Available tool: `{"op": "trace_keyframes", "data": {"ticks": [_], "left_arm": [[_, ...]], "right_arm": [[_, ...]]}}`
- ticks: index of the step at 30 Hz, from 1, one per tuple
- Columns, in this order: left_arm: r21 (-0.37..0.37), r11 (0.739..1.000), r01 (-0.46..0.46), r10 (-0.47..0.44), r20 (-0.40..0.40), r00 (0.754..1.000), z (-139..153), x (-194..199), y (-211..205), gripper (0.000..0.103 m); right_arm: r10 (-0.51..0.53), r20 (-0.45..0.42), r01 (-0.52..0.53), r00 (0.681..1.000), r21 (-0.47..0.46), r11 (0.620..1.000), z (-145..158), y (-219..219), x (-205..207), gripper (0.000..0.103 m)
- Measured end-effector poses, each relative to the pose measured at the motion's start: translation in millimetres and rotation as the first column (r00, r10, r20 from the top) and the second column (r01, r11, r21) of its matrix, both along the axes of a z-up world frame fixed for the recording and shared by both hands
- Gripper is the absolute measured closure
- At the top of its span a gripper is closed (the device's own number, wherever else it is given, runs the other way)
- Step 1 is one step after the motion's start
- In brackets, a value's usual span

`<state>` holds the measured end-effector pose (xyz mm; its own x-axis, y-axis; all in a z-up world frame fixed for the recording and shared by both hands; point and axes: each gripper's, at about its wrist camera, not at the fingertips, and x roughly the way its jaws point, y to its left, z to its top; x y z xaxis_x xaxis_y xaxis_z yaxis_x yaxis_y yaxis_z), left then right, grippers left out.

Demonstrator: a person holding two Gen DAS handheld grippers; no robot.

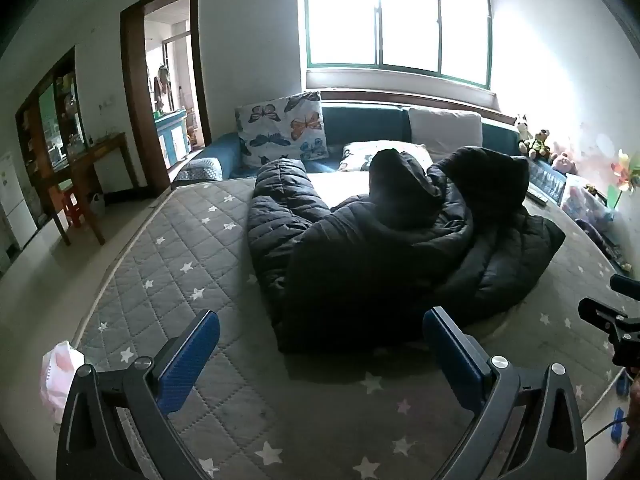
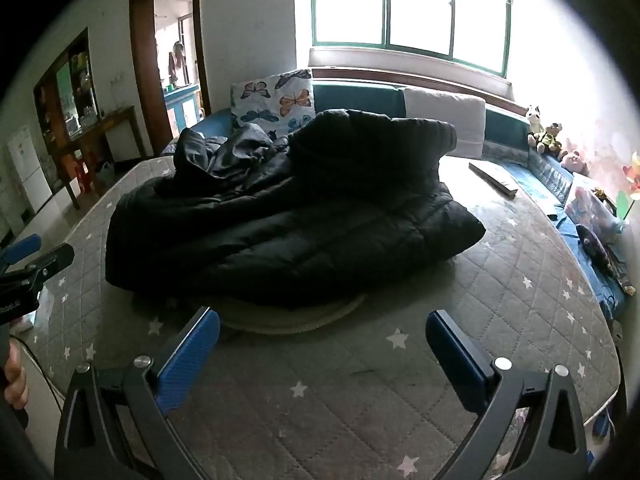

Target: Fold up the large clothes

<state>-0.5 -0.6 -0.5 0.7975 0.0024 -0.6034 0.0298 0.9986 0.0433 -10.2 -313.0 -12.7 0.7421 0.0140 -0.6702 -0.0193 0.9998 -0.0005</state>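
A big black quilted hooded jacket point(image 1: 372, 248) lies crumpled on the grey star-patterned mattress point(image 1: 168, 264). The right wrist view shows the same jacket point(image 2: 288, 224) bunched up, with its shiny lining showing at the back left. My left gripper point(image 1: 320, 344) hovers wide open just short of the jacket's near hem, nothing between its blue pads. My right gripper point(image 2: 322, 344) is also wide open above bare mattress point(image 2: 500, 280), a little before the jacket's near edge. The other gripper shows at the frame edge in each view.
A butterfly pillow point(image 1: 284, 128) and a white cushion point(image 1: 444, 128) lean on the blue headboard. Stuffed toys point(image 1: 536, 140) line the right wall. A flat dark strip point(image 2: 492, 178) lies on the mattress at far right. A pale cloth point(image 1: 60, 380) sits at the mattress's near left corner.
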Motion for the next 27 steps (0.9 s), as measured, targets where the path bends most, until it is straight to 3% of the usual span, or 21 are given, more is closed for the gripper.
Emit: {"op": "trace_keyframes", "data": {"ticks": [27], "left_arm": [[-0.044, 0.999, 0.027, -0.029, -0.054, 0.998, -7, 11, 0, 0.0]], "right_arm": [[0.018, -0.012, -0.018, 1.0, 0.007, 1.0, -3, 6, 8, 0.0]]}}
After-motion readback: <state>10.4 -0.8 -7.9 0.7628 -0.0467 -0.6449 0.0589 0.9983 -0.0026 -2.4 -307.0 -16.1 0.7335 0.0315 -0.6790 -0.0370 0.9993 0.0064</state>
